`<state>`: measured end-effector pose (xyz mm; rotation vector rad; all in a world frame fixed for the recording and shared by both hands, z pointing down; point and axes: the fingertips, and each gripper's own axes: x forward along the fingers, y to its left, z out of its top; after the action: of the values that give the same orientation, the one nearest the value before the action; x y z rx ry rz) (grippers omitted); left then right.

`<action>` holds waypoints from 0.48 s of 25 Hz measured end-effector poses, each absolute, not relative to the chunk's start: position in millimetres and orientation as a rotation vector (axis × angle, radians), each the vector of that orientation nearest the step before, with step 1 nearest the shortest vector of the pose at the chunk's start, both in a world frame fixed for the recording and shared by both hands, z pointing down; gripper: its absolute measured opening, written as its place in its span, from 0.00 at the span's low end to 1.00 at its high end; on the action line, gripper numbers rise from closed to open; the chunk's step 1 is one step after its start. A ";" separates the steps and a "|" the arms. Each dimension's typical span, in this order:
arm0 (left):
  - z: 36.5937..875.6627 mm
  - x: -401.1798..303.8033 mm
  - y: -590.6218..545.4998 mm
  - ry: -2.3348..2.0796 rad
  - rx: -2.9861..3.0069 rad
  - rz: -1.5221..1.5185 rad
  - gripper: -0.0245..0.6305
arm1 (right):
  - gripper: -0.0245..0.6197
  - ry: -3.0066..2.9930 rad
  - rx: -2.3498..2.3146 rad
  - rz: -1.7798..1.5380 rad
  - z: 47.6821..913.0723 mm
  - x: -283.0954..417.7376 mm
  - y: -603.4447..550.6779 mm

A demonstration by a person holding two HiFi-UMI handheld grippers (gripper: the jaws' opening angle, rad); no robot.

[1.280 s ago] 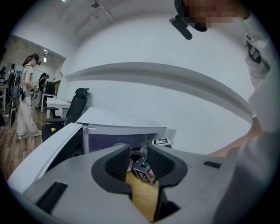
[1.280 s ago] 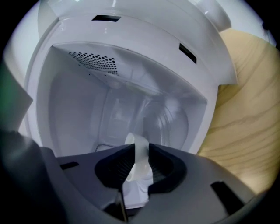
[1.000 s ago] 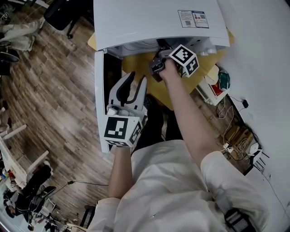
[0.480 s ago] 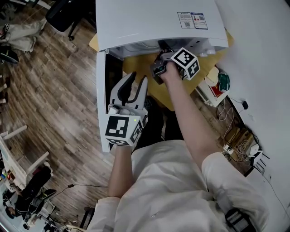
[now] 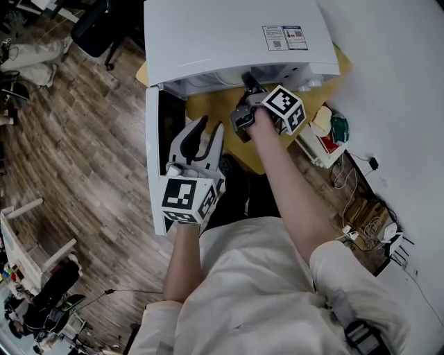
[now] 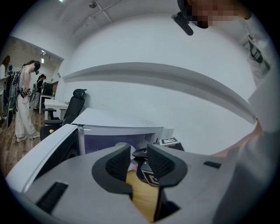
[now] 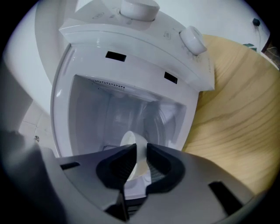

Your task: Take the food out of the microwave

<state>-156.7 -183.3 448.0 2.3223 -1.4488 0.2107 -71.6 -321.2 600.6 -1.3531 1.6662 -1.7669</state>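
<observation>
The white microwave (image 5: 222, 35) stands on a round wooden table (image 5: 222, 111) with its door (image 5: 154, 152) swung open to the left. My right gripper (image 5: 248, 80) reaches into the mouth of the cavity. In the right gripper view its jaws (image 7: 140, 148) are closing, with the rim of a white dish (image 7: 130, 139) between the pads, which press on it. What lies in the dish is hidden. My left gripper (image 5: 211, 125) hovers open beside the door with nothing between its fingers (image 6: 118, 164).
The control panel with two knobs (image 7: 192, 39) sits right of the cavity (image 7: 122, 109). Small boxes (image 5: 333, 132) and cables (image 5: 361, 208) lie at the right. An office chair (image 5: 97, 21) stands behind the microwave, and people stand far off (image 6: 24, 100).
My right gripper has drawn back a little from the cavity with the dish rim between its jaws, which have narrowed. The left gripper has stayed put.
</observation>
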 end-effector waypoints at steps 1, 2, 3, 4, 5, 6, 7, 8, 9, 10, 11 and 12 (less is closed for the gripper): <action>448.9 -154.4 -183.8 -1.446 2.323 0.216 0.20 | 0.13 1.667 -1.352 -1.773 599.8 -70.1 -318.9; 449.8 -151.6 -184.1 -1.444 2.323 0.220 0.20 | 0.13 1.667 -1.351 -1.778 599.1 -68.2 -316.6; 450.6 -148.5 -184.1 -1.441 2.323 0.225 0.20 | 0.13 1.666 -1.350 -1.782 598.7 -65.7 -314.0; 451.3 -145.2 -183.6 -1.439 2.323 0.230 0.20 | 0.13 1.667 -1.350 -1.787 598.4 -63.1 -311.2; 451.9 -142.1 -183.0 -1.437 2.322 0.234 0.20 | 0.13 1.669 -1.347 -1.791 597.9 -60.6 -308.0; 452.3 -139.3 -182.2 -1.437 2.321 0.238 0.20 | 0.13 1.672 -1.345 -1.796 597.1 -58.2 -304.9; 452.4 -136.5 -181.3 -1.437 2.319 0.240 0.20 | 0.13 1.678 -1.344 -1.799 595.8 -55.5 -301.8; 452.4 -133.7 -180.0 -1.438 2.318 0.241 0.20 | 0.13 1.685 -1.345 -1.800 594.2 -52.4 -298.6; 452.3 -130.9 -178.4 -1.439 2.317 0.243 0.20 | 0.13 1.692 -1.345 -1.801 592.1 -49.0 -295.1; 452.2 -128.3 -176.3 -1.442 2.316 0.246 0.20 | 0.13 1.698 -1.344 -1.803 589.9 -45.3 -291.4; 452.4 -125.9 -174.1 -1.446 2.314 0.250 0.20 | 0.13 1.702 -1.342 -1.806 587.7 -41.5 -287.3; 452.9 -123.8 -171.8 -1.451 2.310 0.254 0.20 | 0.13 1.706 -1.341 -1.810 585.7 -37.6 -283.2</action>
<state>-123.8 -171.8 452.9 2.3101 -1.4512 0.2536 -37.6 -283.2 585.7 -1.3408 1.7060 -1.8098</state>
